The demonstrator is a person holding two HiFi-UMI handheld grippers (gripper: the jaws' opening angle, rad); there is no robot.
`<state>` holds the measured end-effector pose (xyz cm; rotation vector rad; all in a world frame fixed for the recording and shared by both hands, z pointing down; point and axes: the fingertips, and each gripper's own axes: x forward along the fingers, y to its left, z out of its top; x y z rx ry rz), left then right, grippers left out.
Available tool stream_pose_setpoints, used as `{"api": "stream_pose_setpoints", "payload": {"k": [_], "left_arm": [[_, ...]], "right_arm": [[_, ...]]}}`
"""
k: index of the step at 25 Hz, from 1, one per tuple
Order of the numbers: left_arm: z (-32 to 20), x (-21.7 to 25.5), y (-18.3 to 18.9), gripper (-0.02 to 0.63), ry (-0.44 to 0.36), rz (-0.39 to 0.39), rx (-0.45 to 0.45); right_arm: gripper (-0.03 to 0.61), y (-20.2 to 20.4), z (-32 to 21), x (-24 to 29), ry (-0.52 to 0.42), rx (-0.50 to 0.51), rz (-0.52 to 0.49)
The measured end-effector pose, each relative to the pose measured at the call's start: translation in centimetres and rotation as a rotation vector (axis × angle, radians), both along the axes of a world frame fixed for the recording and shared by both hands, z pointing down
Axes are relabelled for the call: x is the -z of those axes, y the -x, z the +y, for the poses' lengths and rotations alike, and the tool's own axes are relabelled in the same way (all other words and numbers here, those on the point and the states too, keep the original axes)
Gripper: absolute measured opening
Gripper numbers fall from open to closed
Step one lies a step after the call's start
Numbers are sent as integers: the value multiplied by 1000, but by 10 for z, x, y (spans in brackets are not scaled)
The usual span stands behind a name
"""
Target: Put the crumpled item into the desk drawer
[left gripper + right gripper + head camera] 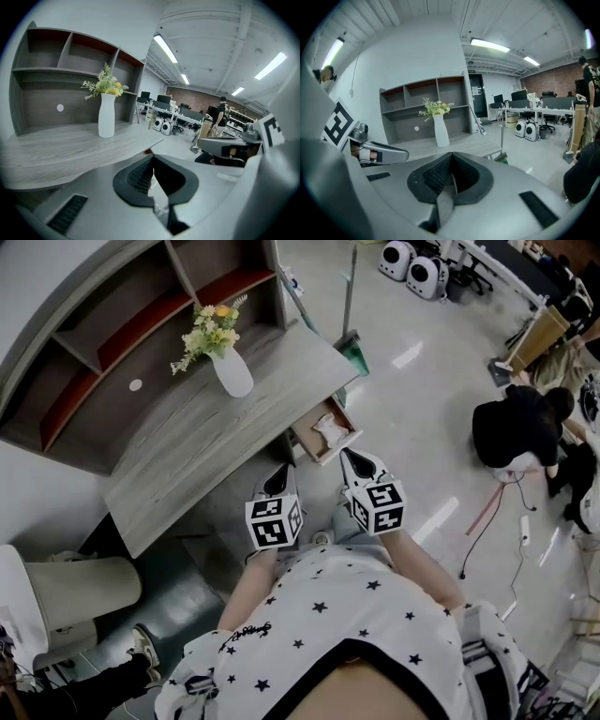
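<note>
The desk drawer (307, 441) stands pulled out from the grey wooden desk (178, 442). A crumpled white item (330, 428) lies inside it. My left gripper (281, 471) hovers just below the drawer's near corner, shut and empty. My right gripper (348, 457) sits beside the drawer's front, also shut with nothing in it. In the left gripper view the left gripper (153, 158) has its jaws together, above the desk edge. In the right gripper view the right gripper (452, 156) is closed the same way. Neither gripper view shows the drawer's inside.
A white vase with flowers (232, 373) stands on the desk under the shelf unit (112, 324). A green broom (353, 347) leans by the desk's far end. A person in black (514, 430) crouches on the floor at right, near cables. A pale bin (80, 589) sits at lower left.
</note>
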<state>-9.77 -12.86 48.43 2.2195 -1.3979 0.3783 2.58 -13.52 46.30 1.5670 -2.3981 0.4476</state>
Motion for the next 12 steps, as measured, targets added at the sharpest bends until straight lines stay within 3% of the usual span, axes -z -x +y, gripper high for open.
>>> {"api": "stream_pose_setpoints", "payload": {"k": [12], "left_arm": [[-8,-3,1,12,8,5,15]], "right_arm": [[-8,-4,-6,-1,4,1,2]]}}
